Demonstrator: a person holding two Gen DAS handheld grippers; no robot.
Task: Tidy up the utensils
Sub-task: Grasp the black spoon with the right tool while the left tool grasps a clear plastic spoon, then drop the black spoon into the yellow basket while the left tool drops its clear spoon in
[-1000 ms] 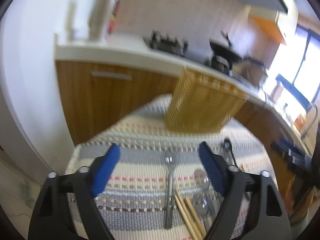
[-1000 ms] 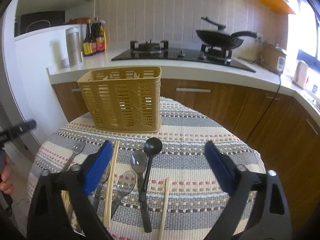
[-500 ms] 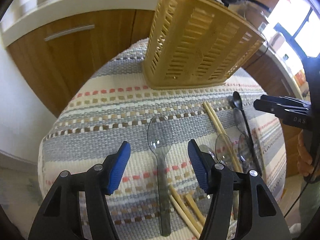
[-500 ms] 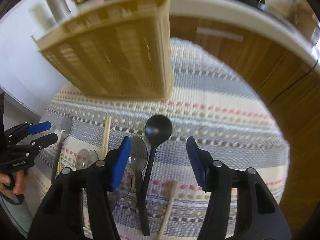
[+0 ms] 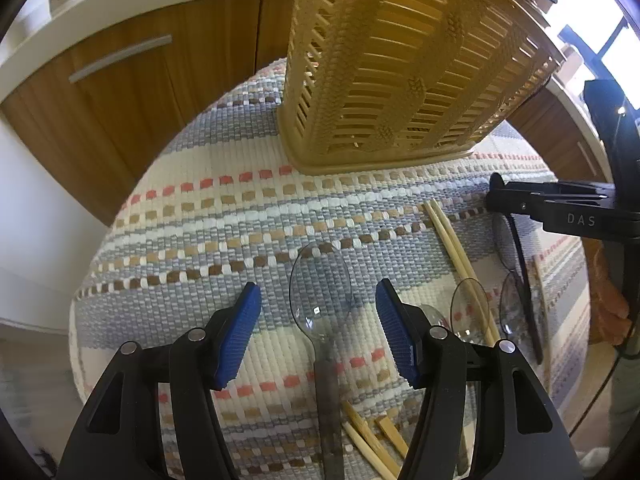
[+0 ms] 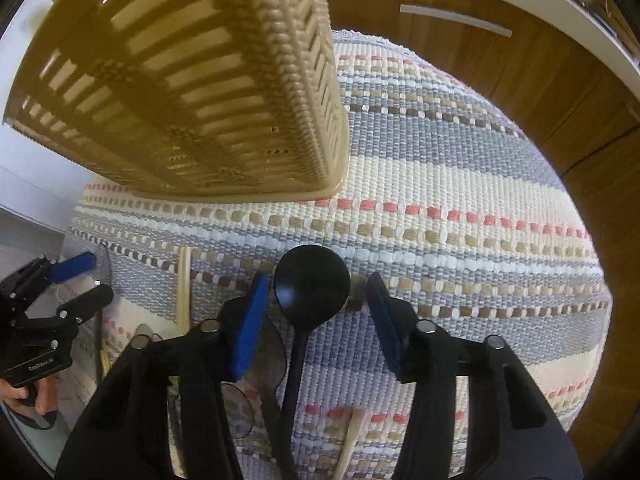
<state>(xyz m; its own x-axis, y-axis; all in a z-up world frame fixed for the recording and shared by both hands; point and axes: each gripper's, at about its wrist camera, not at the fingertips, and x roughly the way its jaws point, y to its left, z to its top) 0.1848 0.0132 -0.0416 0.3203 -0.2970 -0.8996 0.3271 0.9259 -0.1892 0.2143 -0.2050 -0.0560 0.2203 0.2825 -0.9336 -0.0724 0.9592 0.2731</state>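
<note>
1. The clear spoon lies flat on the striped mat, its bowl pointing away toward the basket and its handle running back under my left gripper.
2. My left jaws stand wide apart and hold nothing; the spoon's bowl sits between the blue pads, its long axis in line with the fingers, so I judge closing across the neck is the move.
3. The black ladle lies the same way under my right gripper, round bowl between the pads, handle trailing back beneath me.
4. My right jaws are likewise spread and empty.
5. Each utensil is nearest its own gripper.
6. Chopsticks and more clear spoons lie between the two, just beside my left target.
</note>
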